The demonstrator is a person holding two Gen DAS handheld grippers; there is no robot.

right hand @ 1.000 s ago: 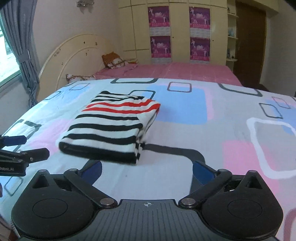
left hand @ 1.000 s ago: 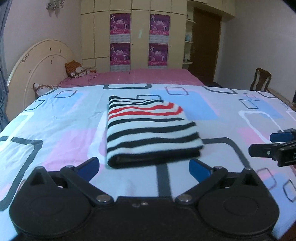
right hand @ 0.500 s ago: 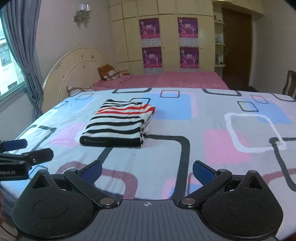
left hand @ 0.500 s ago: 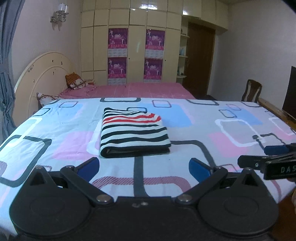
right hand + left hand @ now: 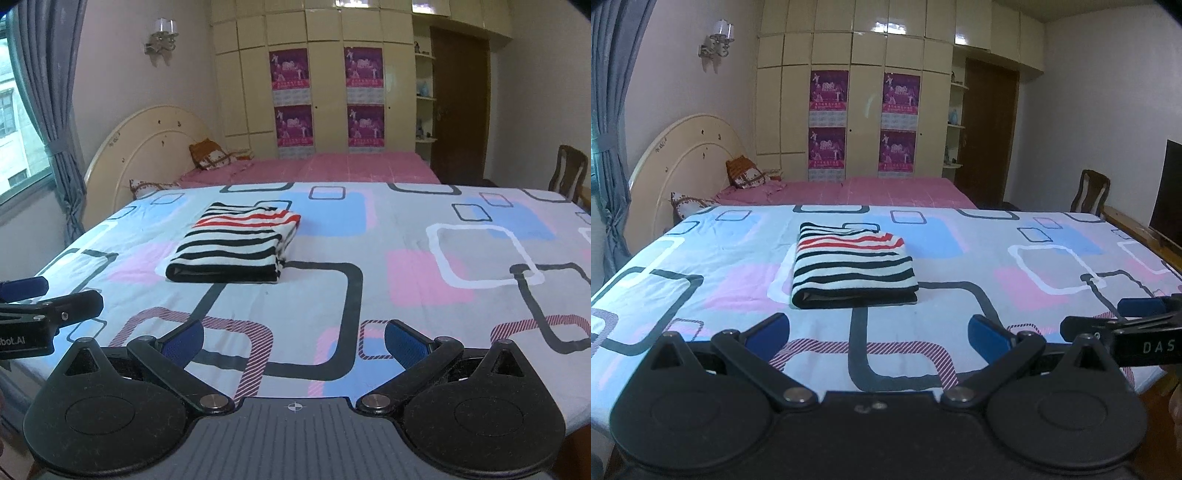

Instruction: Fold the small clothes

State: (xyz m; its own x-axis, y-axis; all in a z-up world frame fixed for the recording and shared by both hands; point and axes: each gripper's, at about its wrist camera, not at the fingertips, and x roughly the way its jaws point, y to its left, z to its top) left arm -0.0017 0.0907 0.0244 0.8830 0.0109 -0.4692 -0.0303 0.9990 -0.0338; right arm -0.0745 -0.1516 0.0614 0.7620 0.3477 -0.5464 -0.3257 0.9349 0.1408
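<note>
Bed with patterned sheet (image 5: 960, 258) fills middle of frame. Folded striped garment (image 5: 851, 271) lies flat on it, centre-left. Your left gripper (image 5: 877, 332) and right gripper (image 5: 293, 341) spread wide, empty, well apart from garment.

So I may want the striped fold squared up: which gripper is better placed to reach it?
Left, probably. The striped garment lies nearly straight ahead of the open left gripper; from the right gripper, also open, it sits off to the left.
</note>
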